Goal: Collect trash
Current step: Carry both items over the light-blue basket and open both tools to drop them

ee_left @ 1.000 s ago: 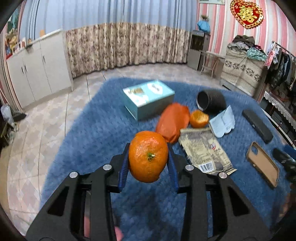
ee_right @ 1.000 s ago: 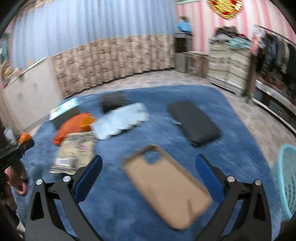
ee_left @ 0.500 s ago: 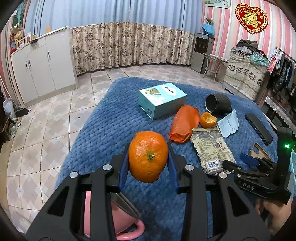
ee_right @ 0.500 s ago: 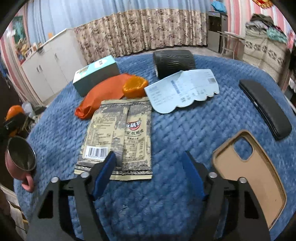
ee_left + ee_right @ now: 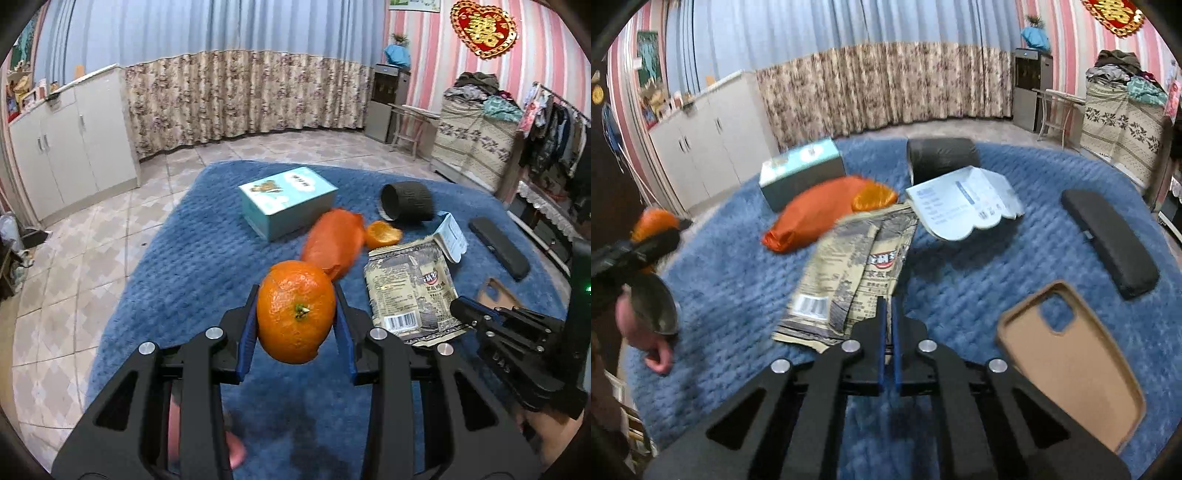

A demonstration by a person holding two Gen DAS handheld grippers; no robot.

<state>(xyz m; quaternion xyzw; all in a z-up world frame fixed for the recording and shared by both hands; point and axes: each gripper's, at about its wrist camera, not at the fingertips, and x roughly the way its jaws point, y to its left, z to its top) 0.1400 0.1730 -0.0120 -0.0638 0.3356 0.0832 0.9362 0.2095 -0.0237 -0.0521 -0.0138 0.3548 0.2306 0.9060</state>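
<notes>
My left gripper (image 5: 295,314) is shut on a whole orange (image 5: 295,310) and holds it above the blue rug (image 5: 177,266). My right gripper (image 5: 886,314) is shut on the near edge of a tan snack wrapper (image 5: 849,273), which is lifted off the rug; it also shows in the left wrist view (image 5: 410,291). An orange plastic bag (image 5: 812,214), an orange peel (image 5: 873,195) and a white paper sheet (image 5: 964,206) lie just beyond the wrapper.
A teal box (image 5: 288,199), a black cup on its side (image 5: 406,201), a black case (image 5: 1108,240) and a tan phone case (image 5: 1067,362) lie on the rug. A metal-lined pink cup (image 5: 653,306) is held under the left gripper. Cabinets (image 5: 70,144) stand at left.
My right gripper moved in over the snack wrapper and shut on its near edge, lifting it. My left gripper still holds the orange, shifted slightly.
</notes>
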